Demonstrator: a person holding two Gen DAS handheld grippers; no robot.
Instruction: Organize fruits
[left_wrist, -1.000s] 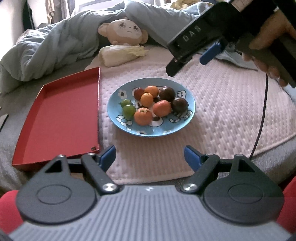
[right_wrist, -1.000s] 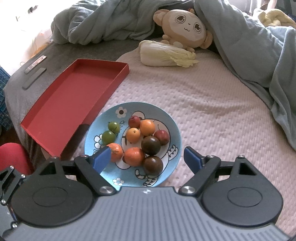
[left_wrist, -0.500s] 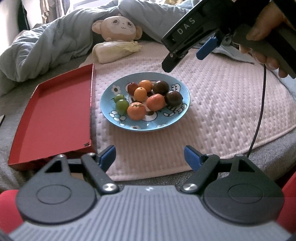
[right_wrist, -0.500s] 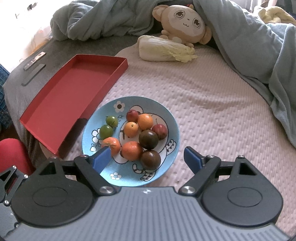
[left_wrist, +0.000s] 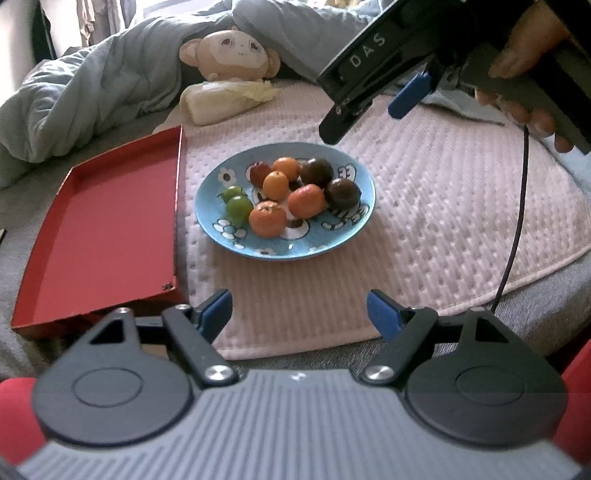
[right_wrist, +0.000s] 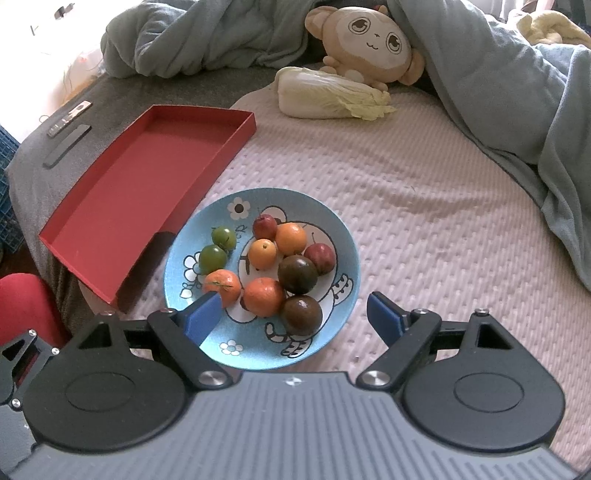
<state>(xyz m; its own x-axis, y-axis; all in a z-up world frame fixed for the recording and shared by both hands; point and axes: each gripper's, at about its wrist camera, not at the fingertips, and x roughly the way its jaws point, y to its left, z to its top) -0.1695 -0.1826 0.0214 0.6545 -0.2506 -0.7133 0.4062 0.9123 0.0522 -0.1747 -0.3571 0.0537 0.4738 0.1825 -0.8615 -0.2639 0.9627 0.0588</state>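
A blue plate (left_wrist: 354, 225) (right_wrist: 343, 229) on a pale quilted mat holds several small fruits: orange ones (left_wrist: 267, 219) (right_wrist: 264, 296), two green ones (left_wrist: 239, 207) (right_wrist: 213, 256), dark ones (left_wrist: 342, 192) (right_wrist: 297, 274) and red ones (right_wrist: 265, 227). An empty red tray (left_wrist: 99, 236) (right_wrist: 140, 192) lies left of the plate. My left gripper (left_wrist: 299, 314) is open, low in front of the plate. My right gripper (right_wrist: 291, 317) is open just above the plate's near edge; it also shows in the left wrist view (left_wrist: 373, 96), hovering over the plate's far right.
A plush monkey (right_wrist: 369, 40) (left_wrist: 231, 53) and a cabbage (right_wrist: 328, 94) (left_wrist: 225, 98) lie behind the plate. Blue-grey blankets (right_wrist: 517, 92) are piled at the back and right. Two flat dark and metal items (right_wrist: 68, 125) lie left of the tray. A cable (left_wrist: 515, 229) hangs from the right gripper.
The right gripper has moved a little forward and down over the plate. The left gripper has shifted slightly, with the plate sitting a bit farther ahead. Both stay open.
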